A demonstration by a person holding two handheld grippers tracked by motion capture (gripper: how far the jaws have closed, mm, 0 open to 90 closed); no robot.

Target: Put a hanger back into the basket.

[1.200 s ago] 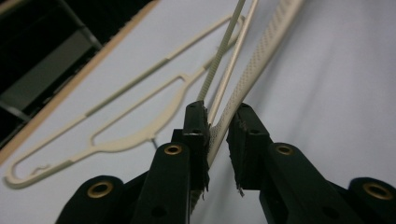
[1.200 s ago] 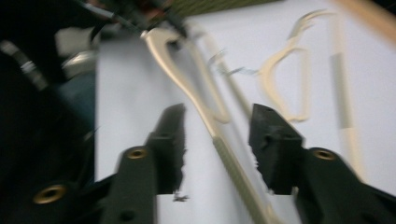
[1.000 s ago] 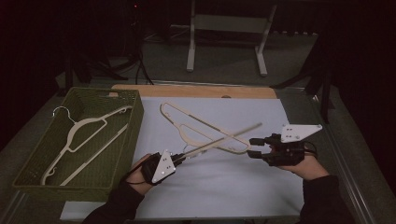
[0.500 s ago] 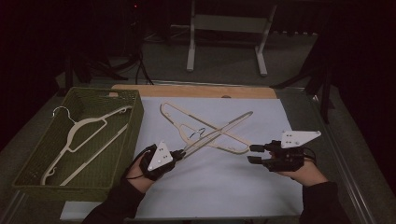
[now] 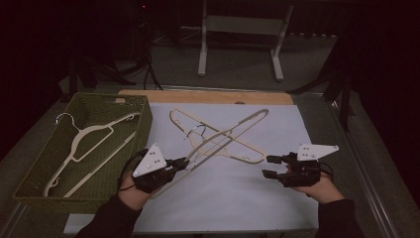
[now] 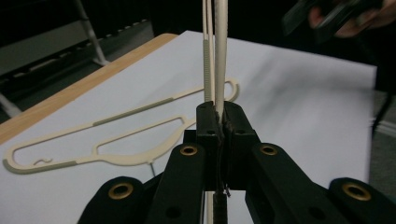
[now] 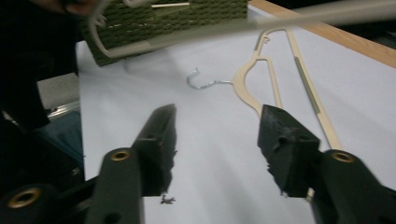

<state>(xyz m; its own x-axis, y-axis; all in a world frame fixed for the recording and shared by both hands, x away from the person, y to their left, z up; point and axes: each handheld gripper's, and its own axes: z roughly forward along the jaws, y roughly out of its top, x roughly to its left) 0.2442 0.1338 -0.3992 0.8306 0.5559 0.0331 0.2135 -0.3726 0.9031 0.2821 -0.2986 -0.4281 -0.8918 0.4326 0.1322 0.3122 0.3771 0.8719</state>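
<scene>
Fingers of left gripper clenched on raised cream hanger beside green basket — another hanger inside; right gripper released, farther from basket.

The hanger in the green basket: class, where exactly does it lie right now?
In the high view, the hanger lies flat inside the green basket at the table's left, its metal hook toward the far end, left of the left gripper.

Left gripper: black body, 2 black jaws w/ brass-ringed pivot holes, grey 3-cornered plate on top w/ small dark dots, black cable.
Right gripper: same build; jaw pads black, worn, frayed at edges.
Person: dark long sleeves, both arms.
</scene>
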